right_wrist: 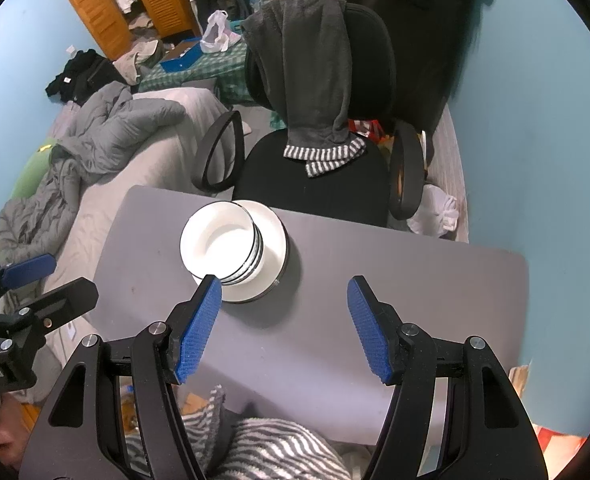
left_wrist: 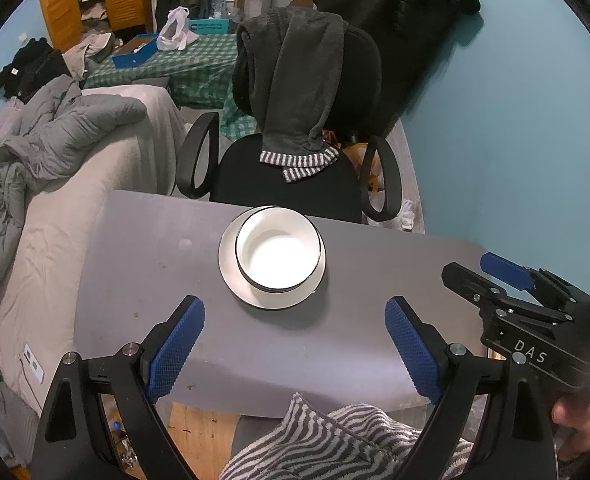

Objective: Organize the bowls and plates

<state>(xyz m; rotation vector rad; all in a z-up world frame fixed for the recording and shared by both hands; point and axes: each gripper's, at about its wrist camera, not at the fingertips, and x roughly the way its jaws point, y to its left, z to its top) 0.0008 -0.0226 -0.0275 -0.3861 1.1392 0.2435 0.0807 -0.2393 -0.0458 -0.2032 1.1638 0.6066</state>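
Observation:
A white bowl (left_wrist: 277, 254) with a dark rim sits on a white plate (left_wrist: 231, 276) near the far edge of the grey table (left_wrist: 155, 280). In the right wrist view the bowl (right_wrist: 219, 242) looks like a stack of bowls on the plate (right_wrist: 273, 240). My left gripper (left_wrist: 295, 322) is open and empty, held above the table's near side. My right gripper (right_wrist: 285, 306) is open and empty, to the right of the dishes. The right gripper shows at the right edge of the left wrist view (left_wrist: 507, 276), and the left gripper at the left edge of the right wrist view (right_wrist: 35, 280).
A black office chair (left_wrist: 295, 184) draped with a grey garment stands behind the table. A bed with grey bedding (left_wrist: 75, 152) lies to the left. A blue wall (left_wrist: 515, 140) is on the right. A striped cloth (left_wrist: 327, 440) lies at the near table edge.

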